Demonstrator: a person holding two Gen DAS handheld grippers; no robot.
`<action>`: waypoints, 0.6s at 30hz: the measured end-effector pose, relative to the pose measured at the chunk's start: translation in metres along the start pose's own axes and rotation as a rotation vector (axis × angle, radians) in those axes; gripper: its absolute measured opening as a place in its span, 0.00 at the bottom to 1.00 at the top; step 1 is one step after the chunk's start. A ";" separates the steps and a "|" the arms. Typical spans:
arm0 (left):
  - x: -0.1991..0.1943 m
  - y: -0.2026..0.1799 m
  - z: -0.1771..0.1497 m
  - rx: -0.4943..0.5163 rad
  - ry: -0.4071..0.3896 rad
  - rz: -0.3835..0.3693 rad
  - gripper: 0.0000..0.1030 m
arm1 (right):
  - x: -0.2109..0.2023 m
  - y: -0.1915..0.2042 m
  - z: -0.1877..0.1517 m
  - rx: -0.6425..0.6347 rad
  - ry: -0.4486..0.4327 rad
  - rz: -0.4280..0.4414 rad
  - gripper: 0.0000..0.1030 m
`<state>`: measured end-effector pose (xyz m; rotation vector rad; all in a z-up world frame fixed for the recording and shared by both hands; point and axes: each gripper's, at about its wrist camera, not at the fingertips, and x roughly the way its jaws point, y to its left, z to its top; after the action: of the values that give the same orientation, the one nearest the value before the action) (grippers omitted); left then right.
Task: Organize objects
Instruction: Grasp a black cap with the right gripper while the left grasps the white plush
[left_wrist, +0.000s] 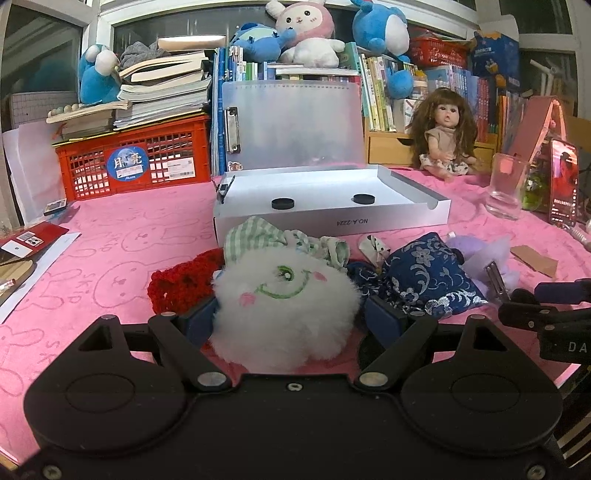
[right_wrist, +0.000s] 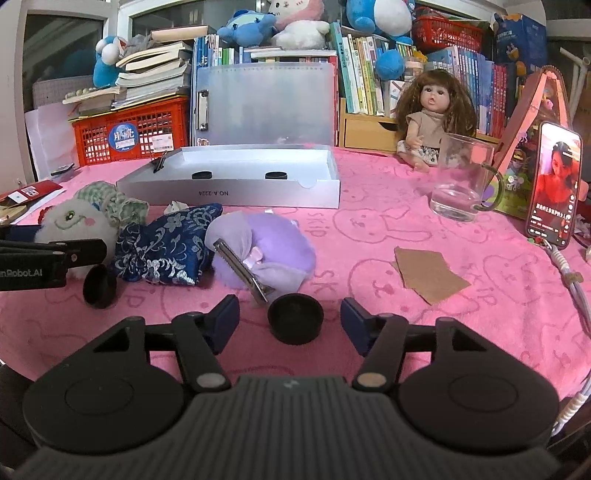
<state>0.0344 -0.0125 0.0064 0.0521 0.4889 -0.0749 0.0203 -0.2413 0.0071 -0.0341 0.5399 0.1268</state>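
Observation:
A white fluffy plush ball (left_wrist: 284, 295) with a green stitched smile sits between the fingers of my left gripper (left_wrist: 291, 314), whose blue pads touch its sides. In the right wrist view a small black round cap (right_wrist: 295, 321) lies on the pink cloth between the fingers of my right gripper (right_wrist: 291, 314), with a gap on each side. A second black cap (right_wrist: 99, 286) lies by the left gripper (right_wrist: 55, 254). The shallow silver box (left_wrist: 332, 221) (right_wrist: 229, 192) holds two more black caps.
A blue brocade pouch (right_wrist: 166, 247), a purple plush (right_wrist: 273, 240) with a metal hair clip, a red knit piece (left_wrist: 177, 284) and green checked cloth (left_wrist: 255, 236) crowd the front of the box. A glass mug (right_wrist: 461, 177), phone (right_wrist: 554, 184), doll (right_wrist: 432, 114) and cardboard scrap (right_wrist: 428, 275) stand right.

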 end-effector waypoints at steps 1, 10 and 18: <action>0.000 -0.001 0.000 0.002 0.001 0.003 0.82 | 0.000 0.000 0.000 0.000 0.001 0.001 0.67; 0.001 -0.003 -0.001 0.016 0.006 0.027 0.66 | 0.001 0.000 -0.001 0.003 0.010 0.001 0.52; -0.011 0.001 0.005 0.005 -0.028 0.006 0.46 | -0.002 0.000 0.000 0.012 -0.003 -0.008 0.36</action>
<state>0.0273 -0.0112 0.0161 0.0572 0.4605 -0.0710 0.0183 -0.2412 0.0079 -0.0246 0.5376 0.1159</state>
